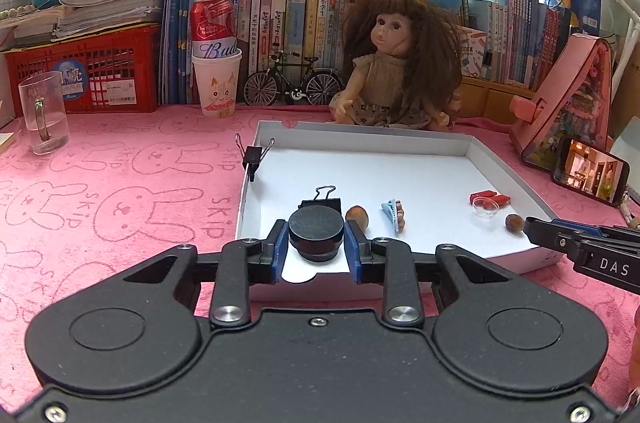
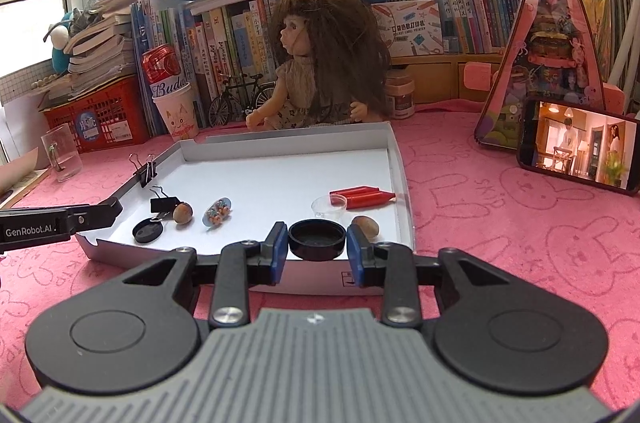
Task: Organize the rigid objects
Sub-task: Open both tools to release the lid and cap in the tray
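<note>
A shallow white tray (image 1: 400, 139) (image 2: 288, 139) lies on the pink cloth. My left gripper (image 1: 316, 243) is shut on a black round jar (image 1: 316, 233) at the tray's near edge. My right gripper (image 2: 317, 243) is shut on a black round lid (image 2: 317, 238), open side up. In the tray lie a black binder clip (image 1: 322, 201) (image 2: 164, 203), two nuts (image 1: 357, 216) (image 2: 183, 212) (image 1: 514, 222) (image 2: 366, 225), a blue hair clip (image 1: 394, 213) (image 2: 218, 211), a clear small cup (image 1: 485, 207) (image 2: 330, 205) and red crayons (image 1: 490, 197) (image 2: 362, 198).
Another binder clip (image 1: 253, 155) (image 2: 146, 167) grips the tray's left wall. A doll (image 1: 394, 63) (image 2: 320, 63), toy bicycle (image 1: 294, 83), paper cup with a can (image 1: 216, 63), glass mug (image 1: 42, 111), phone (image 1: 590, 175) (image 2: 580, 147), pink box (image 2: 548, 51) and books surround the tray.
</note>
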Demonstrator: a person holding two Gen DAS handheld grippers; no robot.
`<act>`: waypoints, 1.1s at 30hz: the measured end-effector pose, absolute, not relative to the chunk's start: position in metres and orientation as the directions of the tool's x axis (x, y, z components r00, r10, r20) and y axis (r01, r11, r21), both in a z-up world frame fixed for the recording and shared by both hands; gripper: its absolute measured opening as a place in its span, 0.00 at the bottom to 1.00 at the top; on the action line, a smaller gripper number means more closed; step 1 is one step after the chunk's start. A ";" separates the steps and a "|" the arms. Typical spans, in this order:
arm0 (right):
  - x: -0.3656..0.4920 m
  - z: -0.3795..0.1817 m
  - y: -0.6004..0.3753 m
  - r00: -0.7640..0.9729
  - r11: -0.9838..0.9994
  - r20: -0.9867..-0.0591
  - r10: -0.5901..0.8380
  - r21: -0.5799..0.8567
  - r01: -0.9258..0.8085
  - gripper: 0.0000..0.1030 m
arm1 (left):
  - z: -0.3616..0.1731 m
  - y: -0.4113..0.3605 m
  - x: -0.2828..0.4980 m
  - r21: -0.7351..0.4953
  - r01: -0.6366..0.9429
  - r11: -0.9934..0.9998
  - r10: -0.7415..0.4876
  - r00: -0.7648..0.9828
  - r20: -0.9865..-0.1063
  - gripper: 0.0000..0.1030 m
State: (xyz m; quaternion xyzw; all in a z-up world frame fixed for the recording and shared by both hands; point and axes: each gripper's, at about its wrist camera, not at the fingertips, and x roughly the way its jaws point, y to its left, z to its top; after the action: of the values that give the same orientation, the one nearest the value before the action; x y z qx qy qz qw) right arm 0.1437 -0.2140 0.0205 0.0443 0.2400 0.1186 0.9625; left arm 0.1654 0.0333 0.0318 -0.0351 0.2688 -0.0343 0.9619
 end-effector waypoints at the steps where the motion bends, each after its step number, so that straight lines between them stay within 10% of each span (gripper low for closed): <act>1: 0.145 0.020 -0.213 0.856 0.968 -0.454 0.249 0.140 -0.208 0.36 | 0.031 0.033 0.168 -0.085 0.050 0.995 -0.087 0.852 -0.517 0.27; 27: 0.171 0.011 -0.199 0.829 0.970 -0.503 0.244 0.123 -0.211 0.36 | 0.014 0.025 0.196 -0.058 0.029 0.998 -0.056 0.826 -0.560 0.27; 33: 0.170 0.012 -0.200 0.830 0.968 -0.498 0.251 0.140 -0.208 0.51 | 0.015 0.025 0.194 -0.063 0.029 0.998 -0.059 0.830 -0.554 0.29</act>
State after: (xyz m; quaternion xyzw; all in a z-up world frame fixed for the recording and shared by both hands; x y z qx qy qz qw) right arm 0.1704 -0.1999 0.0115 0.0399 0.2653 0.1201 0.9558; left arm 0.1938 0.0250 0.0152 -0.0258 0.2905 -0.0231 0.9562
